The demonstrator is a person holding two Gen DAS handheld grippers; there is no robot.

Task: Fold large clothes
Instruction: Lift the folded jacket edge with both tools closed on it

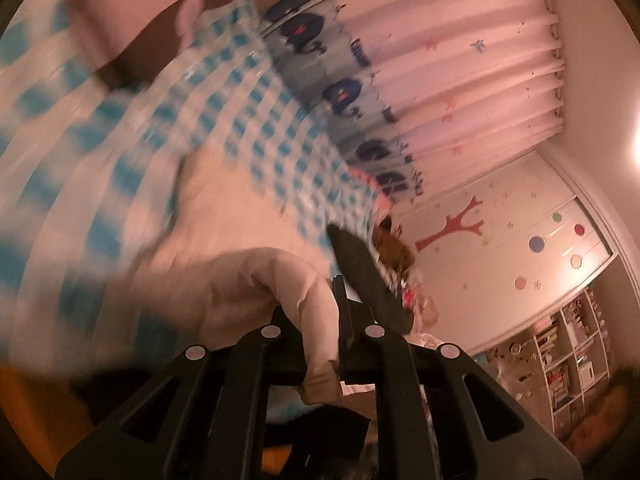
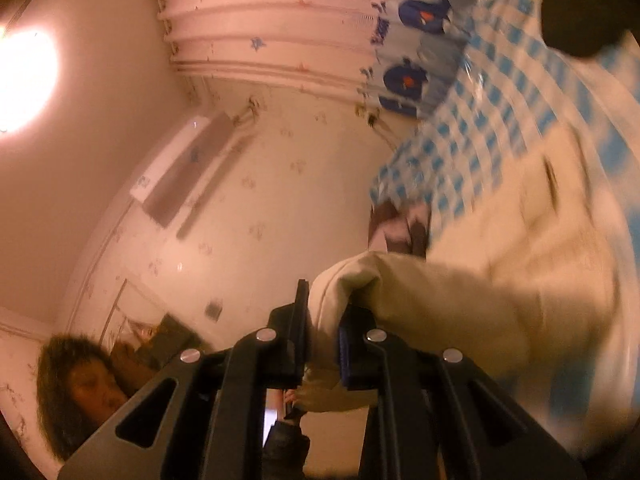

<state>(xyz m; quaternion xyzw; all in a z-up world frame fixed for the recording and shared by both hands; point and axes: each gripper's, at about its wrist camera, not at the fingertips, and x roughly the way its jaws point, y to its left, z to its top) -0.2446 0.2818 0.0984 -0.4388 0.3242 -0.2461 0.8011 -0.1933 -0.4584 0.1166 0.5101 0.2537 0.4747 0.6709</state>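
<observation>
Between the fingers of the left gripper (image 1: 320,316) a cream garment (image 1: 256,280) edge is pinched; its cloth is spread toward 10 o'clock over a checked sheet (image 1: 248,128); the right gripper (image 2: 324,320) is likewise clamped on it, cloth running toward 2 o'clock.

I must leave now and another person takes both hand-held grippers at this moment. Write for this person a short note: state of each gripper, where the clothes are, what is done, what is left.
Left hand-held gripper: shut on a fold of the cream garment.
Right hand-held gripper: shut on another edge of the same garment.
Where: the garment hangs lifted between both grippers, above the blue checked bed cover. Both views are tilted and blurred.
Done: both edges are gripped and raised.
Left: no finished fold shows yet. Probably lay the garment flat on the bed cover, then fold it.
</observation>
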